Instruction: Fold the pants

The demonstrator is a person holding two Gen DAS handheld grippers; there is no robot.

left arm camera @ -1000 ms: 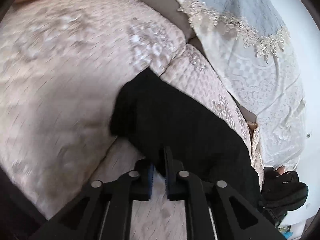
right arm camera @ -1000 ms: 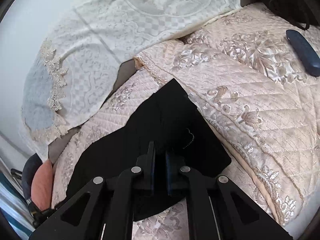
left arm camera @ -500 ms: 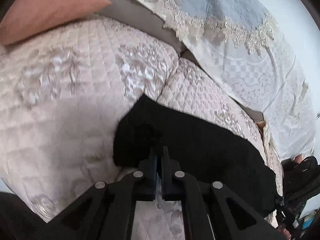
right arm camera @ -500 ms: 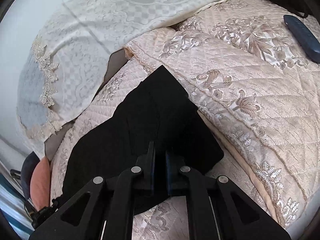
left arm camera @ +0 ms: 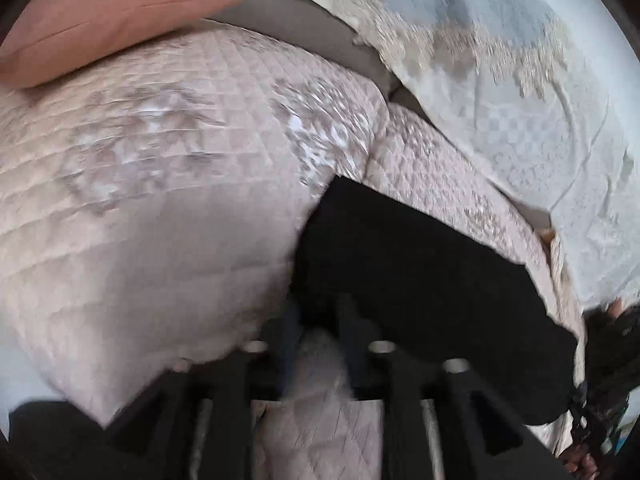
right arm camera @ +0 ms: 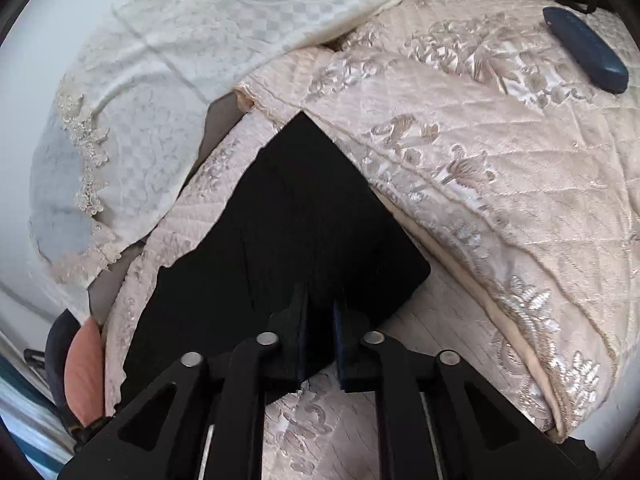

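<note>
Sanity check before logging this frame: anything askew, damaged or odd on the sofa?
Nothing damaged or spilled. The black folded pants lie flat across the seam between two beige quilted cushions. One stray item: a dark blue oblong case sits on the far cushion, well clear of the pants.

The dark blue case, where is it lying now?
In the right wrist view the dark blue case lies at the upper right on the embroidered quilt, far beyond the black pants and apart from them.
</note>
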